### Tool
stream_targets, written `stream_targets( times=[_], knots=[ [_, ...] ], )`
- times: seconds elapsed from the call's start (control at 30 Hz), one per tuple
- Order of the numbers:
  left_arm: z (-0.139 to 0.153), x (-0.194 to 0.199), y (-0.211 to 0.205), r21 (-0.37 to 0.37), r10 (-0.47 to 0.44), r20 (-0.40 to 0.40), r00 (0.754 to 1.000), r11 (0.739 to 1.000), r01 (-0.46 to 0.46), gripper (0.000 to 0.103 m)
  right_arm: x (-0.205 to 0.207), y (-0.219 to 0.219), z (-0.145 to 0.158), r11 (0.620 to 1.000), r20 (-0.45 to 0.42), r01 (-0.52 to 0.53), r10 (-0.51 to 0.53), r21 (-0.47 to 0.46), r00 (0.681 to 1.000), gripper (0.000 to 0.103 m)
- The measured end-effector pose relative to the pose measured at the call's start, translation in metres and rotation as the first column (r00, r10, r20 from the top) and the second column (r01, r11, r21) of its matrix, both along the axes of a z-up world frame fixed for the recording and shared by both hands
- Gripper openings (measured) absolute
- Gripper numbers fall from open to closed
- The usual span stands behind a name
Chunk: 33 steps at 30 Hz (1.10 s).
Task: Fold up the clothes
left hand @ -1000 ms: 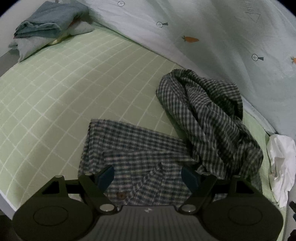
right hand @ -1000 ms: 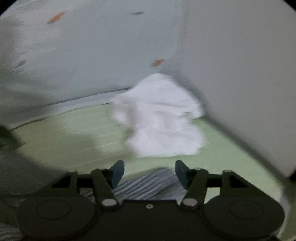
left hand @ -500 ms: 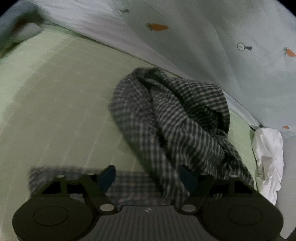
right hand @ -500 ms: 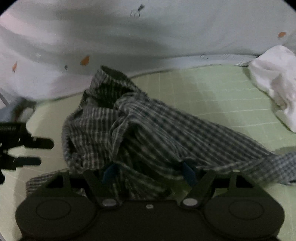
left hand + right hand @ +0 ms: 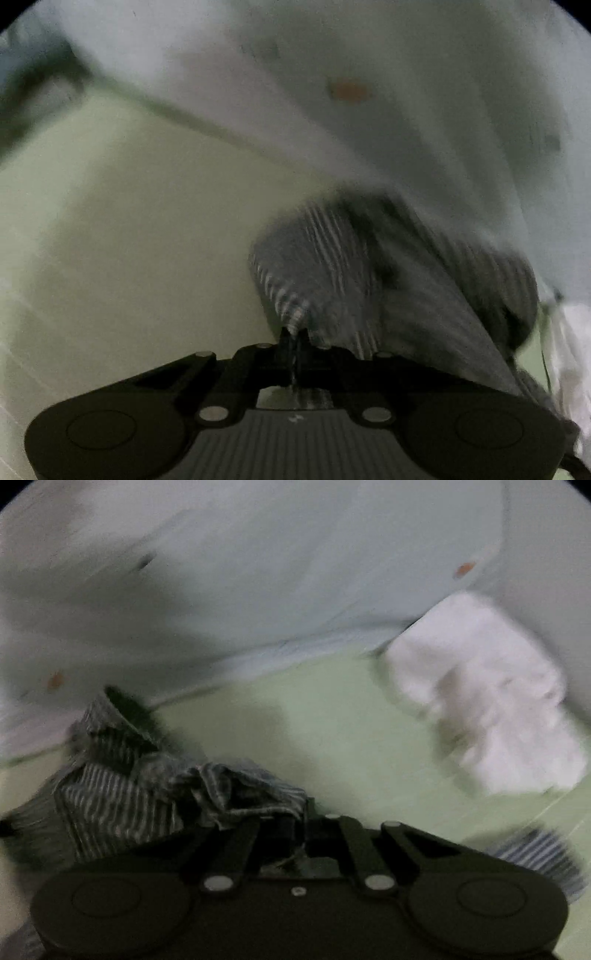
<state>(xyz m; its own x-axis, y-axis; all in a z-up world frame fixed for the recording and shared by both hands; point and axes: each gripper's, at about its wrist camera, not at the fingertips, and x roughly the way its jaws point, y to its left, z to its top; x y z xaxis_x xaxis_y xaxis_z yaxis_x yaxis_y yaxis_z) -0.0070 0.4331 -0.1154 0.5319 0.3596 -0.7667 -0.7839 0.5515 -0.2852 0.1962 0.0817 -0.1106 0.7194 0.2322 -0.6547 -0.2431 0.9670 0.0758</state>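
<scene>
Both views motion-blurred. Count: one checked shirt [image 5: 388,280], one white garment [image 5: 491,709], two grippers. Left gripper [image 5: 294,338]: fingers pinched together at lower centre of frame, a fold of the checked shirt caught between them. Right gripper [image 5: 295,818]: fingers likewise drawn together on shirt fabric at lower centre. In the left wrist view the shirt is bunched, its long axis running from the fingertips up and right toward centre right. It sits over a pale green sheet [image 5: 129,240]. The white garment lies crumpled at right of the right wrist frame, apart from the shirt. A light blue blanket [image 5: 258,572] with small orange marks fills the upper frame.
</scene>
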Motion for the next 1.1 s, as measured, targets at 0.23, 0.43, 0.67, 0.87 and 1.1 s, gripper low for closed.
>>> stream_targets(
  times=[0.23,0.43,0.67,0.87,1.1],
  knots=[
    [0.033,-0.028,0.039,0.184,0.107,0.005,0.994,0.977,-0.107,0.025,0.032,-0.002,-0.003,0.991,0.002,0.087,-0.087,-0.101,0.996,0.028],
    [0.011,-0.061,0.007,0.005,0.043,-0.025,0.999,0.999,-0.043,0.065,-0.008,0.023,-0.010,0.995,-0.039,0.056,-0.059,-0.088,0.997,0.079],
    [-0.044,-0.064,-0.054,-0.224,-0.038,-0.141,0.989,0.975,0.006,0.077,-0.048,0.072,-0.040,0.991,-0.220,-0.133,0.127,-0.012,0.967,0.084],
    [-0.063,-0.063,-0.049,-0.238,-0.007,-0.178,0.984,0.971,-0.036,0.033,-0.052,0.101,-0.048,0.977,-0.252,-0.213,0.205,-0.006,0.946,0.084],
    [-0.034,-0.099,0.016,-0.039,0.223,-0.186,0.957,0.972,-0.234,0.002,-0.049,0.101,-0.052,0.980,-0.274,-0.197,0.180,-0.037,0.945,0.084]
  ],
)
